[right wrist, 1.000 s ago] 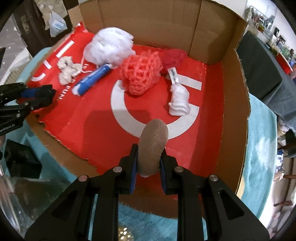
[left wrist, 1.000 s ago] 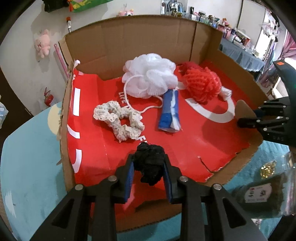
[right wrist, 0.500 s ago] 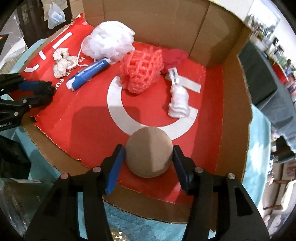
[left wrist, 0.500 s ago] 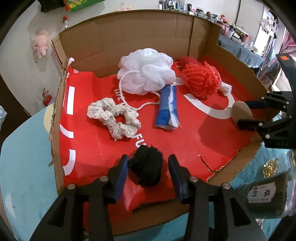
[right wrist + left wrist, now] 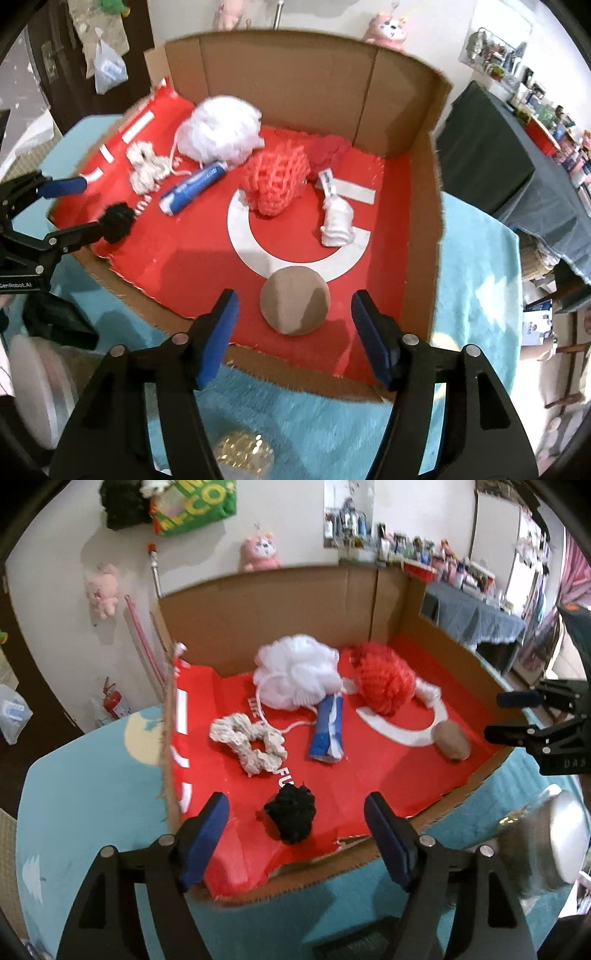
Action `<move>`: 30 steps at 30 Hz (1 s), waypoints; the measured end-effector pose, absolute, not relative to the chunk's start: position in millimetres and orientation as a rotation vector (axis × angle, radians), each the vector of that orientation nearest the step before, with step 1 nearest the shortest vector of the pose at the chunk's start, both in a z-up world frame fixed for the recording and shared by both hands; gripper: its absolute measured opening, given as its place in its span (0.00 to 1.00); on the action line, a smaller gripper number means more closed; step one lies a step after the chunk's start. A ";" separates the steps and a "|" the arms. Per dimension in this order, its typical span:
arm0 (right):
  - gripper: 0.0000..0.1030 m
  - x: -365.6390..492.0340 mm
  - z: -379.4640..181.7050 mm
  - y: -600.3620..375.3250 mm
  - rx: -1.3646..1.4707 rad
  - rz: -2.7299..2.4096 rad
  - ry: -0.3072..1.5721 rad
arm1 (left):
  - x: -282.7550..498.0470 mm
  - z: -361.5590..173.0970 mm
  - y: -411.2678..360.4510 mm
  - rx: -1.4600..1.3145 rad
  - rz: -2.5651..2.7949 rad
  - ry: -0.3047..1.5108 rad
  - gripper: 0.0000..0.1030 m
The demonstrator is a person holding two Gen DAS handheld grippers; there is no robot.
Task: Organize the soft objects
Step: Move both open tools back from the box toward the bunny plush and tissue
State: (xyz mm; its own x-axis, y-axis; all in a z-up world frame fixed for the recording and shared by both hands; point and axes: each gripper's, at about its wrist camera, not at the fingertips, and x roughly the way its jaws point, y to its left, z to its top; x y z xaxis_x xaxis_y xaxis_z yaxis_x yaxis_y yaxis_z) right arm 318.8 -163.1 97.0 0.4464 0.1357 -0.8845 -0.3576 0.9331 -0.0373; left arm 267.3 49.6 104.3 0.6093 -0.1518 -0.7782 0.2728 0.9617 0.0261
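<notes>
A cardboard box with a red lining holds the soft things. A black fuzzy scrunchie lies on the lining near the front edge, between the tips of my left gripper, whose jaws are opening and stand clear of it. A tan round puff rests on the lining between the tips of my right gripper; its jaws are also opening, with gaps on both sides. A white mesh pouf, red net sponge, cream scrunchie and blue roll lie further in.
The box sits on a teal fluffy mat. A clear jar with a metal lid and gold bits stands right of the box front. A white cloth piece lies in the box. Cluttered shelves and a dark-covered table are behind.
Both grippers opened and lifted back from the box. The black scrunchie dropped from the left jaws and the tan puff from the right; both now lie on the red lining.
</notes>
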 end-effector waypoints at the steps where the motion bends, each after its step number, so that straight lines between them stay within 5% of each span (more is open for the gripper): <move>1: 0.62 313.8 104.2 -165.1 -0.214 0.310 1.051 | 261.2 109.6 50.2 0.143 -0.241 0.866 0.81; 15: 0.78 191.7 189.0 -175.5 -0.134 0.316 0.761 | 141.4 183.1 37.6 0.073 -0.219 0.570 1.00; 30: 0.86 78.3 173.9 -188.2 -0.083 0.241 0.603 | 51.0 153.9 2.4 -0.020 -0.216 0.483 1.00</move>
